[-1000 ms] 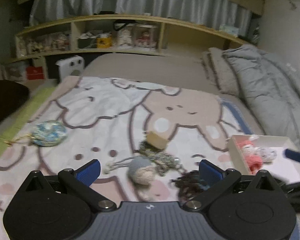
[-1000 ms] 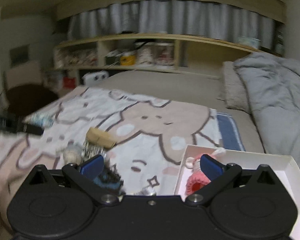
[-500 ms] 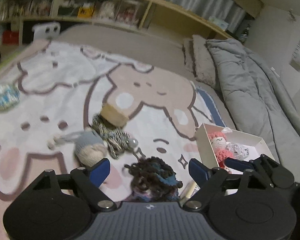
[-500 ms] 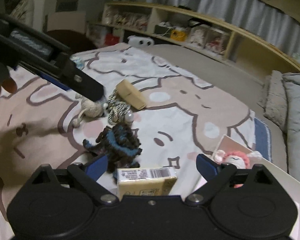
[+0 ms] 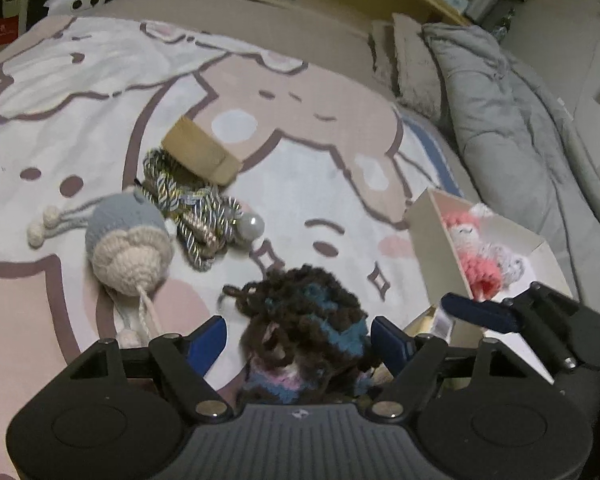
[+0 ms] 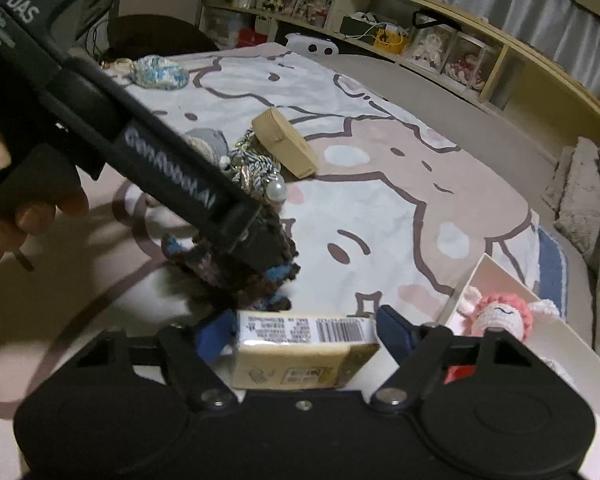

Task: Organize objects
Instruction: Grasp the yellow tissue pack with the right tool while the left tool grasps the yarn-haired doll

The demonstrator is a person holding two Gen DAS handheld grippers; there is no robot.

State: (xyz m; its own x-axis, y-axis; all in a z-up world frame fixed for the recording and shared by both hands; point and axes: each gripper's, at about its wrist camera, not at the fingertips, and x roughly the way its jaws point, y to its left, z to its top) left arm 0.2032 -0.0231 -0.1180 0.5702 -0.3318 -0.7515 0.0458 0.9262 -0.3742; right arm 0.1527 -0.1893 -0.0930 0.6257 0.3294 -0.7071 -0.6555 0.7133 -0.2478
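My left gripper (image 5: 298, 338) is open around a dark brown and blue yarn bundle (image 5: 304, 320) on the bed; the fingers stand either side of it with a gap on the left. My right gripper (image 6: 306, 334) is open around a tan barcoded box (image 6: 304, 350), the right finger at its end and the left finger close beside it. The yarn bundle (image 6: 236, 272) lies just beyond that box, under the left gripper's body (image 6: 140, 148). A white box (image 5: 500, 248) at the right holds a pink crochet doll (image 5: 470, 248), also seen in the right wrist view (image 6: 500, 316).
On the cartoon blanket (image 5: 100, 92) lie a grey-and-cream crochet doll (image 5: 128, 240), a twisted cord bundle with a pearl (image 5: 196, 204), and a tan wooden block (image 5: 200, 152). A blue-white crochet pouch (image 6: 160, 72) lies far left. A grey duvet (image 5: 520, 120) fills the right side.
Both grippers moved down and forward to the bed. The left one now straddles the yarn bundle and the right one straddles the tan box.
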